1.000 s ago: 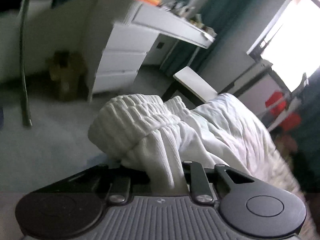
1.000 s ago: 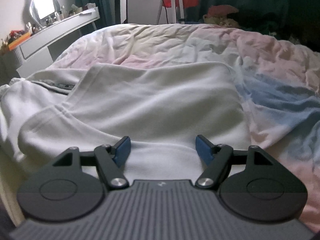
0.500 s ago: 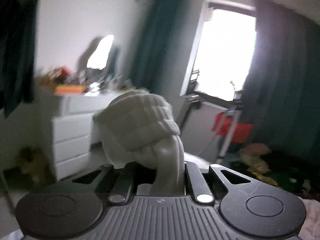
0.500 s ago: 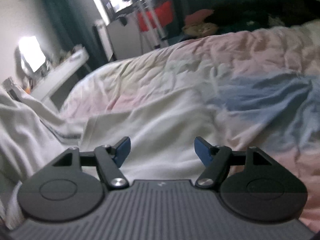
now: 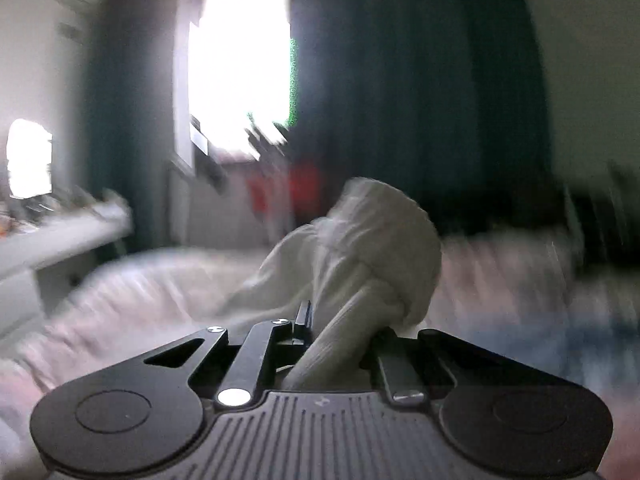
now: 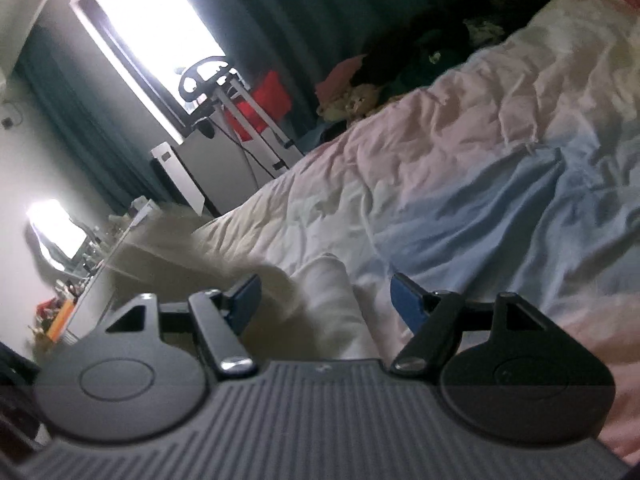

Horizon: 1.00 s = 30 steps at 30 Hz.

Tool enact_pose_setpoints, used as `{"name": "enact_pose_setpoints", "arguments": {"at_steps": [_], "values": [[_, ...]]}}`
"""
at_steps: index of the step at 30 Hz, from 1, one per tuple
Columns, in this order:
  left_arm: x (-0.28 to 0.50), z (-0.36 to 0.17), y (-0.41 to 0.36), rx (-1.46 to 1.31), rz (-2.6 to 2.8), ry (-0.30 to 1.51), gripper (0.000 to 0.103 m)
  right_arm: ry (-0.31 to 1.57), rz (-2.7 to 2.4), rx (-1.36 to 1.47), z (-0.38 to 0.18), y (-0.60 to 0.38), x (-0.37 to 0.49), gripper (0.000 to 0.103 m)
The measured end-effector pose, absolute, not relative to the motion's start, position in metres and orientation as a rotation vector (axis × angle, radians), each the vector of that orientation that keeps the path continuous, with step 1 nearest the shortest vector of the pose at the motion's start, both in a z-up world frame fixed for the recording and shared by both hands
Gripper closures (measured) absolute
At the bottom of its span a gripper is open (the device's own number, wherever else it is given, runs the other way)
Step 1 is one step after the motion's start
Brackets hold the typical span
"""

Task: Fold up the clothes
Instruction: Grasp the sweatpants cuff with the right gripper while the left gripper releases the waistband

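My left gripper is shut on a bunched part of a white garment, which stands up in a lump in front of the jaws. The view is blurred by motion. My right gripper is open, blue pads wide apart, with nothing between them. It hovers tilted over the bed, with a fold of the white garment just below and ahead of it, trailing off blurred to the left.
A bed with a rumpled pink, white and blue duvet fills the right. A white dresser with a mirror stands at left. A bright window, dark teal curtains, a red stand and a pile of soft things lie beyond.
My left gripper has swung right with the garment, from facing the dresser and floor to facing the bed. My right gripper has tilted and lifted, and the flat cloth under it has been pulled away leftward.
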<state>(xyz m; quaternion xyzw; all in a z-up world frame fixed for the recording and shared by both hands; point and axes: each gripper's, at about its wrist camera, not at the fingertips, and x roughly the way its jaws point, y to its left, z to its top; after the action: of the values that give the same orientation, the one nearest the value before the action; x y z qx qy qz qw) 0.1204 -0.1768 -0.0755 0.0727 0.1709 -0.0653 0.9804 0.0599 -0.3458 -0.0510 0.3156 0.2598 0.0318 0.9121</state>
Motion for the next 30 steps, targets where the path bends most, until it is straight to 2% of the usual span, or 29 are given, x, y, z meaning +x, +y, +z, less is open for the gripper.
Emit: {"name": "enact_pose_setpoints", "arguments": {"at_steps": [2,5,7,8,9,10,17,22,26,30], "values": [[0.122,-0.100,-0.190,0.224,-0.162,0.442,0.091,0.552,0.080,0.662,-0.057,-0.347,0.062,0.029],[0.119,-0.109,-0.195,0.327,-0.154,0.428,0.078,0.577,0.122,0.715,-0.065,-0.349,0.067,0.029],[0.122,-0.109,-0.183,0.350,-0.186,0.471,0.055,0.584,0.188,0.794,-0.071,-0.350,0.070,0.029],[0.123,-0.106,-0.177,0.346,-0.215,0.490,0.029,0.580,0.219,0.827,-0.072,-0.349,0.071,0.029],[0.117,-0.102,-0.165,0.315,-0.264,0.495,0.009,0.563,0.252,0.850,-0.075,-0.348,0.070,0.029],[0.111,-0.098,-0.152,0.285,-0.314,0.500,0.006,0.539,0.281,0.862,-0.078,-0.347,0.069,0.029],[0.076,-0.073,-0.109,0.237,-0.367,0.492,0.005,0.580,0.313,0.913,-0.090,-0.330,0.066,0.029],[0.031,-0.056,-0.062,0.191,-0.260,0.408,0.005,0.639,0.265,0.928,-0.097,-0.320,0.058,0.029],[0.028,-0.043,-0.038,0.090,-0.185,0.421,0.005,0.698,0.258,0.932,-0.111,-0.307,0.067,0.029],[0.035,-0.038,-0.018,-0.028,-0.186,0.457,0.005,0.677,0.282,0.898,-0.115,-0.293,0.080,0.028]]}}
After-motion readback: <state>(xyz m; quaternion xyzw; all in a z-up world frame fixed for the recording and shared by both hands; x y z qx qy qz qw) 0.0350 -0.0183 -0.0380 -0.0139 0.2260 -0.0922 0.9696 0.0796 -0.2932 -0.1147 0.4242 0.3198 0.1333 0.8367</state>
